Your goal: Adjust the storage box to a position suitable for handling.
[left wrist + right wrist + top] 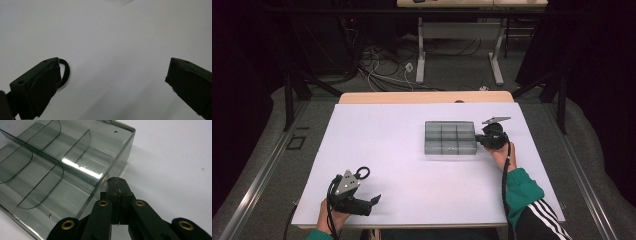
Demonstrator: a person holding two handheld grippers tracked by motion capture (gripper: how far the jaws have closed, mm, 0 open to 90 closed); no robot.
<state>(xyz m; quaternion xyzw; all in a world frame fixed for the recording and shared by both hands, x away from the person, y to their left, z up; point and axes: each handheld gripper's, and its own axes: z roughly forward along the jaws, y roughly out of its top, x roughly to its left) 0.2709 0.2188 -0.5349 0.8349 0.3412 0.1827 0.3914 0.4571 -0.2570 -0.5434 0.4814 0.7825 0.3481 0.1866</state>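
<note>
The clear divided organizer box (450,137) is being touched by the closed right gripper (117,185); its compartments are lying empty, while the left gripper (112,82) is being held open, gripping nothing.

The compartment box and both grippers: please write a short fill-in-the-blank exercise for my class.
1. The clear compartment box lies on the ____ table.
2. The right gripper, its jaws pressed together, is at the box's ____.
3. The left gripper has its jaws wide ____.
4. The box's compartments are all ____.

Missing words: white; edge; open; empty

Clear compartment box (450,137), open, flat on table
</note>
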